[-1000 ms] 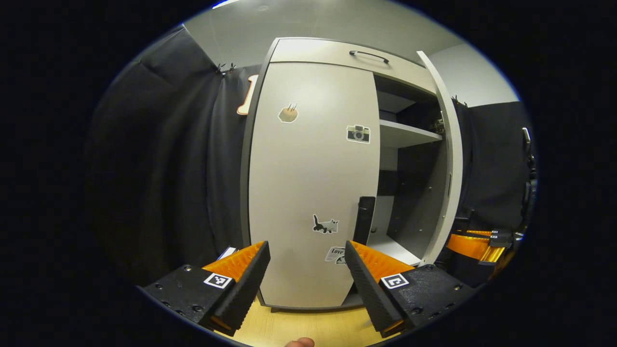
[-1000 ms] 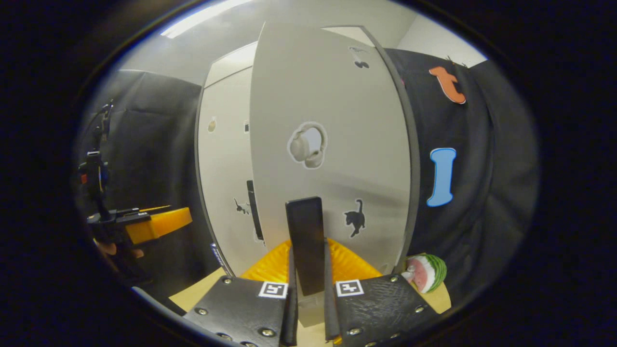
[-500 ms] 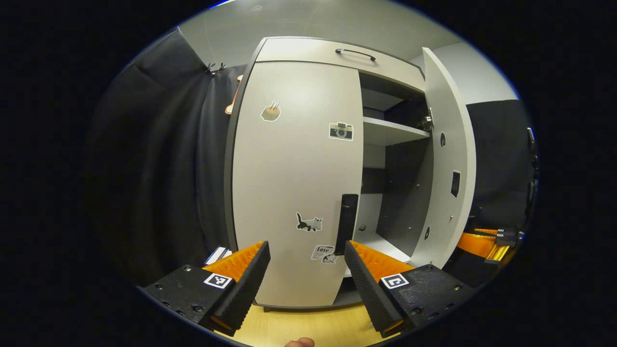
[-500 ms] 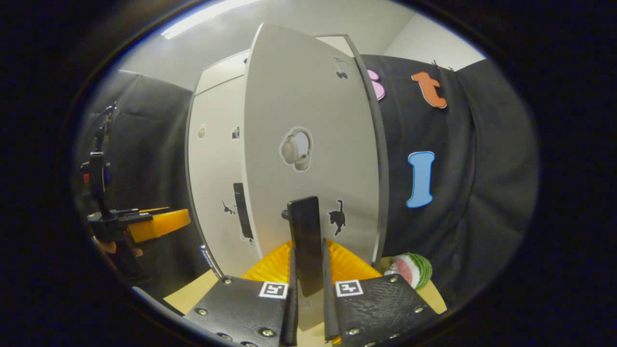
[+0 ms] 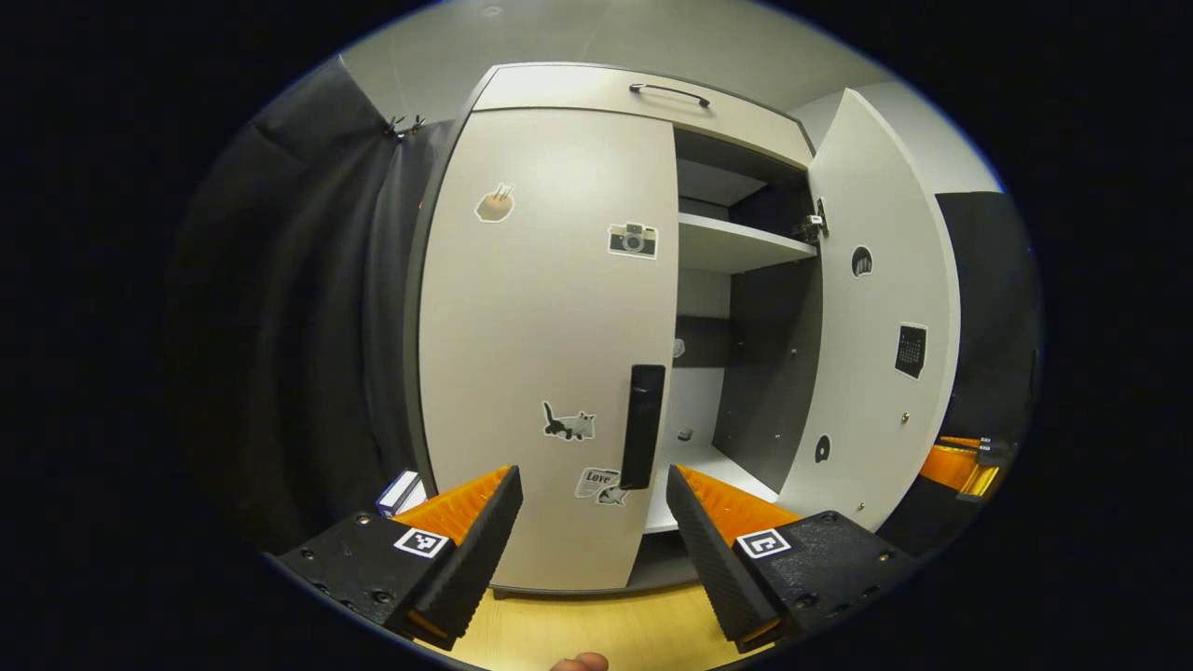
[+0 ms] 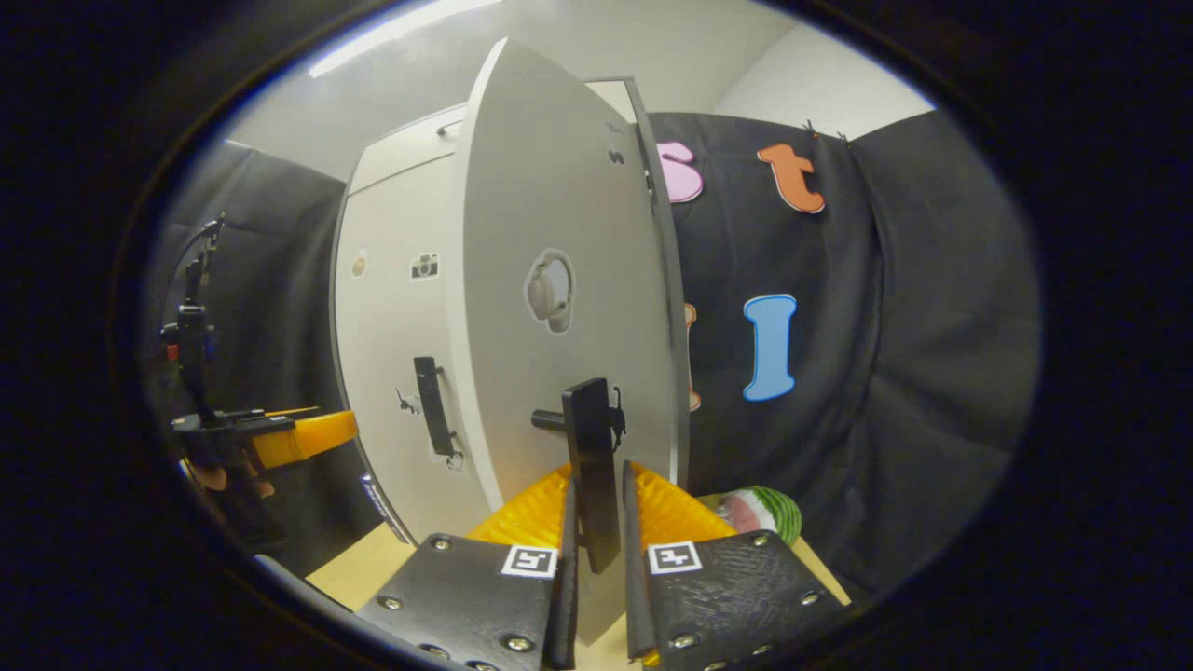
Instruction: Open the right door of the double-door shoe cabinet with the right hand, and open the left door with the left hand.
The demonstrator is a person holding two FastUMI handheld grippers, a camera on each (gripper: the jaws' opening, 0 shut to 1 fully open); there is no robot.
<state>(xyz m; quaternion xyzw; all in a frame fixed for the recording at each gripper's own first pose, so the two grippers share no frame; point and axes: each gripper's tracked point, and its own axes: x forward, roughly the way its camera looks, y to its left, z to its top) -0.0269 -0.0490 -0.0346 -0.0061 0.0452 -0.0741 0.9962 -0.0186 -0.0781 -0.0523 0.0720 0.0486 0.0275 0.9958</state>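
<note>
The pale grey shoe cabinet's left door (image 5: 541, 354) is closed, with stickers on it and a black upright handle (image 5: 643, 427) at its right edge. My left gripper (image 5: 592, 485) is open in front of that door, and the handle stands just ahead, between the fingers and apart from them. The right door (image 5: 876, 354) is swung wide open. In the right gripper view this right door (image 6: 559, 308) is seen from its outer face. My right gripper (image 6: 596, 503) is shut on its black handle (image 6: 592, 447). The left gripper (image 6: 289, 438) shows far off at the left.
Inside the cabinet a shelf (image 5: 736, 247) and a lower board (image 5: 708, 466) show. A drawer with a handle (image 5: 668, 91) tops the cabinet. A watermelon toy (image 6: 760, 511) lies by the open door's foot. A small box (image 5: 399, 489) sits left of the cabinet on the wooden floor (image 5: 596, 624).
The right door has swung further open with my right gripper on its handle. My left gripper has shifted so the left door's handle now sits between its open fingers.
</note>
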